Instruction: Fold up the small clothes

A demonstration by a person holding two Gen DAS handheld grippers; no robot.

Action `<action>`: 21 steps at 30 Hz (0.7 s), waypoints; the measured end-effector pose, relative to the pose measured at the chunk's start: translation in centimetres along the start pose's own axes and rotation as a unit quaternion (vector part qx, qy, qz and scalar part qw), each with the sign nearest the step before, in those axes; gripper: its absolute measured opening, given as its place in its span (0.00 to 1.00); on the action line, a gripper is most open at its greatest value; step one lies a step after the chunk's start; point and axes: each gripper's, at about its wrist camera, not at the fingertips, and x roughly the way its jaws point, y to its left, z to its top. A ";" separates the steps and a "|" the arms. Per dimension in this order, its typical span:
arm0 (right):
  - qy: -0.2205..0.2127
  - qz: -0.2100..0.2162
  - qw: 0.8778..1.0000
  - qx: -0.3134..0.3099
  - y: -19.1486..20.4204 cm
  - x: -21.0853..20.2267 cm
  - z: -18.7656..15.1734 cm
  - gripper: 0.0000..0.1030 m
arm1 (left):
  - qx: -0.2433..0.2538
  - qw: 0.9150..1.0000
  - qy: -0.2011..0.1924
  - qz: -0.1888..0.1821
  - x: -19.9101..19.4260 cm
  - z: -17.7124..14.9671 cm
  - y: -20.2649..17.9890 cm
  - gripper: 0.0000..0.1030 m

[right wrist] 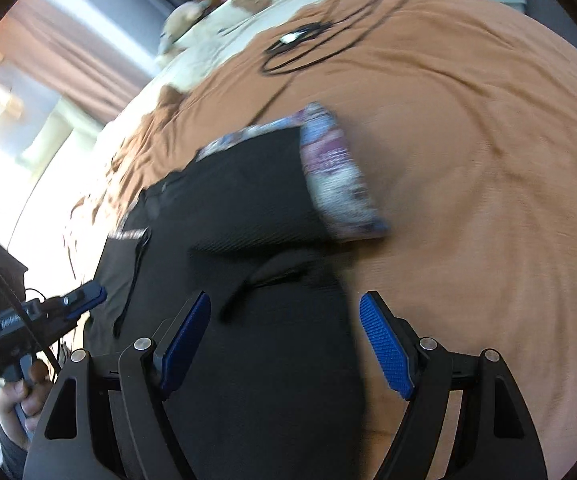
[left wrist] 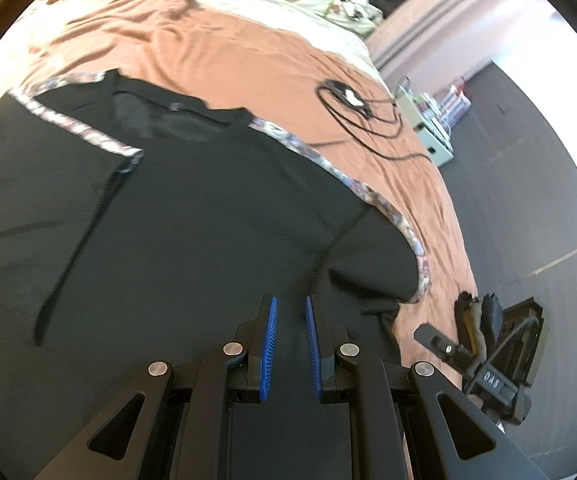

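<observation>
Two hand-held grippers: left (left wrist: 291,306) pinches the black garment (left wrist: 192,216), right (right wrist: 285,305) gapes empty.

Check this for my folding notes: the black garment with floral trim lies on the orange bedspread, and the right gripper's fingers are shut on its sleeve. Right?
Not quite. In the right wrist view the right gripper has its fingers spread wide, gripping nothing. The black garment with floral trim does lie on the orange bedspread.
</observation>
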 end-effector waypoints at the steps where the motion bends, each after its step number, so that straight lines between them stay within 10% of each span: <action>1: -0.008 -0.004 1.000 0.010 -0.5 -0.3 -0.1 0.74 | 0.007 1.000 0.003 0.000 0.5 0.0 -0.7 0.14; 11: -0.079 0.025 0.993 0.087 -6.5 -2.7 -2.0 0.63 | 0.092 0.995 0.041 0.006 6.0 -0.5 -7.4 0.14; 16: -0.085 0.038 0.993 0.068 -6.5 -3.6 -2.1 0.62 | 0.136 0.988 0.066 0.032 9.0 -1.5 -9.1 0.40; 21: -0.074 0.045 0.995 0.054 -6.3 -1.9 -2.1 0.62 | 0.155 0.983 0.081 0.061 10.8 -2.1 -8.9 0.42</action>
